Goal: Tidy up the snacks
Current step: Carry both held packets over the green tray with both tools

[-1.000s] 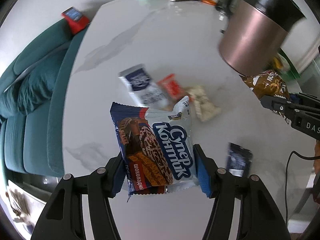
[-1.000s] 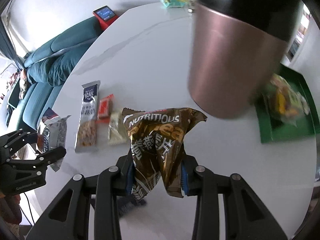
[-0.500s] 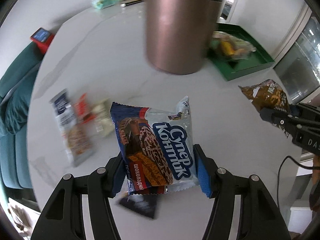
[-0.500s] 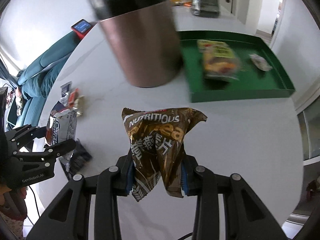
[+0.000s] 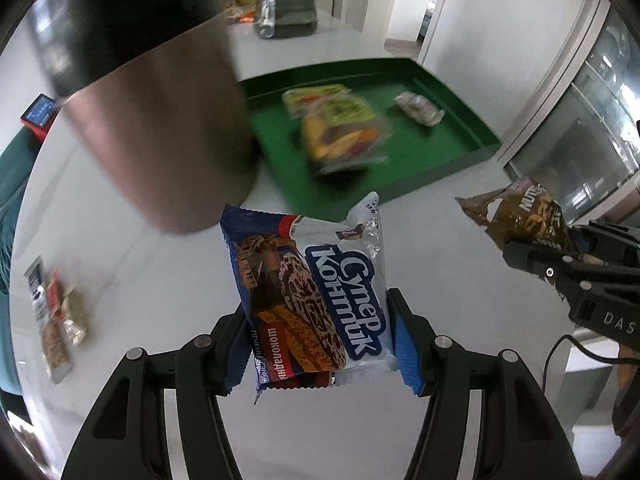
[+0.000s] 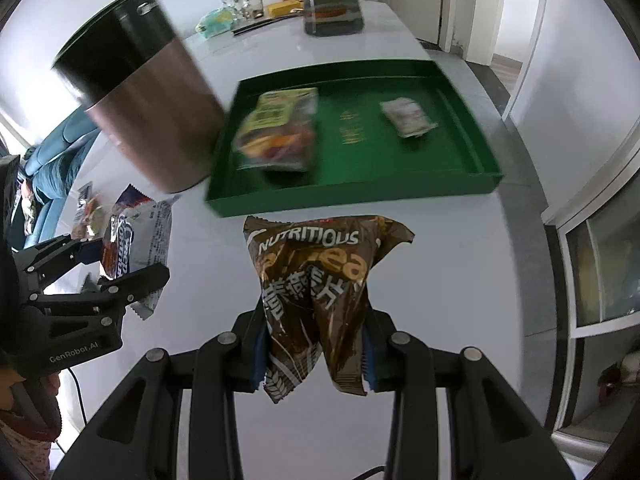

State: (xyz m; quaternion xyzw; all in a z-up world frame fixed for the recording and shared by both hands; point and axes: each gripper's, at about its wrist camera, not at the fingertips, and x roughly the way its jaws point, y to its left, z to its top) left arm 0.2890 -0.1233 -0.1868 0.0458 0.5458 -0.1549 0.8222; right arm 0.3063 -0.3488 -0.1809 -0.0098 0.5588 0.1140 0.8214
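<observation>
My left gripper (image 5: 320,340) is shut on a blue and white biscuit pack (image 5: 316,300) and holds it above the white table, short of the green tray (image 5: 440,168). My right gripper (image 6: 316,348) is shut on a brown cereal bag (image 6: 320,280), also above the table just before the tray's near wall (image 6: 352,194). Each gripper shows in the other view: the right one (image 5: 560,256) at the right, the left one (image 6: 104,264) at the left. The tray holds a yellow snack bag (image 6: 280,132) and a small wrapped snack (image 6: 408,118).
A tall copper and black canister (image 6: 152,108) stands left of the tray. Several small snack packs (image 5: 56,312) lie on the table at the left. A dark appliance (image 6: 332,0) and glassware stand at the far end. A teal sofa (image 6: 48,160) is beyond the table's left edge.
Both grippers have swung right with their packs, from the loose snacks toward the green tray, which now lies straight ahead. The grips have not changed.
</observation>
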